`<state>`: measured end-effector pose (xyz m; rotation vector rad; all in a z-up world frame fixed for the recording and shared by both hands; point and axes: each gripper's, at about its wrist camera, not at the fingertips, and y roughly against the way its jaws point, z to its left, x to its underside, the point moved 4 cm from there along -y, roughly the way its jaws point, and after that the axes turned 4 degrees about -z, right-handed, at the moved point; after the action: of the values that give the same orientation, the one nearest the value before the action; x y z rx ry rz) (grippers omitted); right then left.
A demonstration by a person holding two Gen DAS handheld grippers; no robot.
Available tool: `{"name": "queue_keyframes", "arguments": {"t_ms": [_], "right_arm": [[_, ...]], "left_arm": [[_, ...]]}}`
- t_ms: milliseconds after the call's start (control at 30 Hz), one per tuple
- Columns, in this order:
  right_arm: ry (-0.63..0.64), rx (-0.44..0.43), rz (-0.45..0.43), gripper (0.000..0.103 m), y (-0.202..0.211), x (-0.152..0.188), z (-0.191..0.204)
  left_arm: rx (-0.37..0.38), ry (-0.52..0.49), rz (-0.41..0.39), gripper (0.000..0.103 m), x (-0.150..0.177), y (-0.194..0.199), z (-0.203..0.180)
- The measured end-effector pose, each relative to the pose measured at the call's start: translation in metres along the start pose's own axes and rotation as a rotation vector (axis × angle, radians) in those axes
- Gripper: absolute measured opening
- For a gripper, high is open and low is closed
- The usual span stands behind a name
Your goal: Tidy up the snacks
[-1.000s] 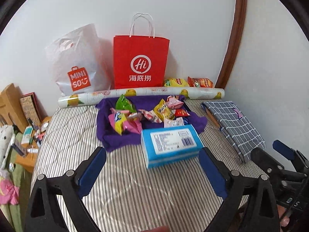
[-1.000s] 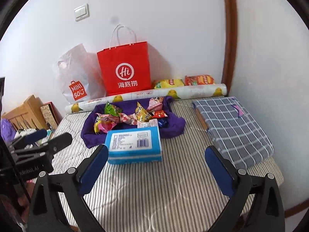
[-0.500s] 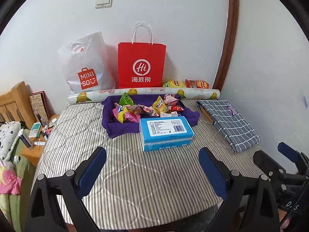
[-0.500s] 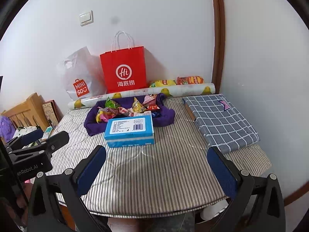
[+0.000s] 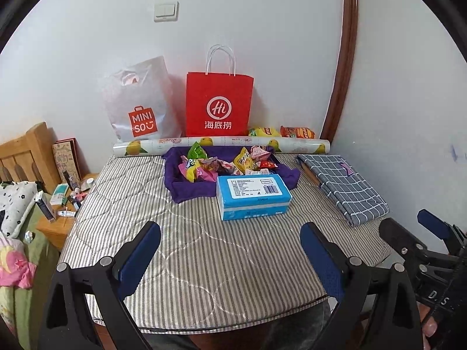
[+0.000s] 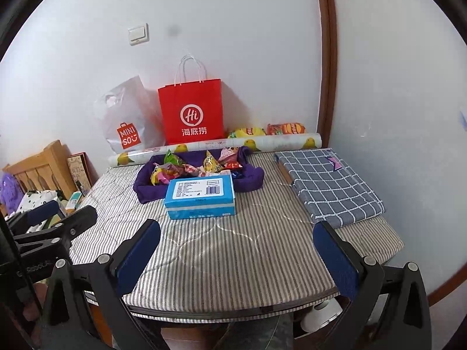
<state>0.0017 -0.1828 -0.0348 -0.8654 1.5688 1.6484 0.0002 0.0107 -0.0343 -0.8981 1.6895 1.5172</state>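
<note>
Both grippers have drawn back from the table since a second ago; we now see its whole near edge and the floor gap below, where before the striped cover filled the lower view. Nothing on the table has shifted.

We note the left gripper [image 5: 230,250] hovering over the near part of the striped table cover [image 5: 204,262], jaws wide apart, nothing between the blue pads [image 5: 140,255]. The right gripper [image 6: 236,250] hangs likewise, jaws wide apart and empty. Each gripper shows at the edge of the other's view.

Snacks [image 5: 221,164]: a heap of small bright packets lying in a purple cloth tray [image 5: 186,188] at the far middle of the table. Touching the tray's near side sits a blue tissue pack [image 5: 254,197], barcode label up. Both are well apart from our grippers.

Behind the tray a printed roll [image 5: 221,144] lies across the table's far edge. Beyond it, against the wall, stand a red paper bag [image 5: 219,105] and a white plastic bag [image 5: 140,102], side by side. Two more snack bags [image 5: 280,131], yellow and orange, lie behind the roll's right end. A folded grey checked cloth [image 5: 344,186] covers the table's right side. A cluttered wooden nightstand [image 5: 58,221] sits to the left.
</note>
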Motion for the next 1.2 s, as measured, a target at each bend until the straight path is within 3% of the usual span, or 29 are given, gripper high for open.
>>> {"name": "queue_keyframes", "arguments": {"t_ms": [1200], "right_arm": [[-0.03,0.006,0.006,0.103,-0.005,0.004,-0.005]], "left_arm": [[0.006,-0.009,0.007,0.097,0.002,-0.002,-0.006]]}}
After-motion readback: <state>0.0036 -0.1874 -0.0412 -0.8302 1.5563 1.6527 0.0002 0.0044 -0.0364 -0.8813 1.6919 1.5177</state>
